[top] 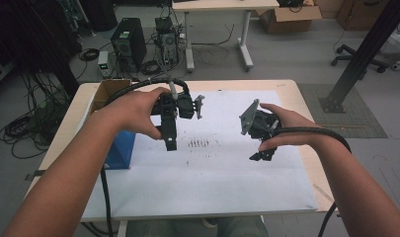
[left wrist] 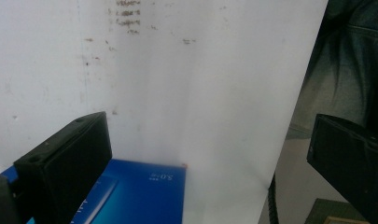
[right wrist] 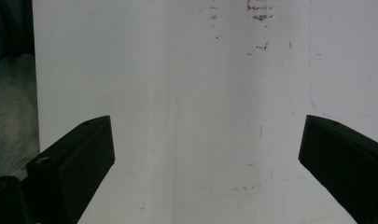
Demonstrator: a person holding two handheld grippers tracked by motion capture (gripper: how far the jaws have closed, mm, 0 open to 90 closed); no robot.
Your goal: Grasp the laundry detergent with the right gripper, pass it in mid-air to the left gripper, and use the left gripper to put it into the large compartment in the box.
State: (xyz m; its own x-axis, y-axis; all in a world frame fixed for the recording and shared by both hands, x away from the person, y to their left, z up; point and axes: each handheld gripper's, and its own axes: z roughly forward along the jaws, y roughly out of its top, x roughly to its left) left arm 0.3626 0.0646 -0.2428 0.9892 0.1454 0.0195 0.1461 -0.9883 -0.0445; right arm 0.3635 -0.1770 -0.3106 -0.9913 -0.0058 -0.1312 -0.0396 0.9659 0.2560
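Observation:
A person holds both grippers above a white sheet (top: 212, 173) that covers the table. My left gripper (top: 170, 142) hangs over the sheet's left half, pointing down toward the person, with a blue box (top: 120, 149) just to its left. In the left gripper view its jaws stand wide apart with nothing between them, and the blue box (left wrist: 140, 193) lies below. My right gripper (top: 261, 155) hovers over the sheet's right half. Its jaws are wide apart too in the right gripper view, over bare white sheet (right wrist: 186, 116) with small dark marks.
An open cardboard box (top: 108, 91) stands at the table's back left, behind the blue box. A row of small dark marks (top: 198, 143) lies mid-sheet between the grippers. Cables trail from both grippers. On the floor beyond are a computer tower (top: 129, 43), cables, a desk and a chair base.

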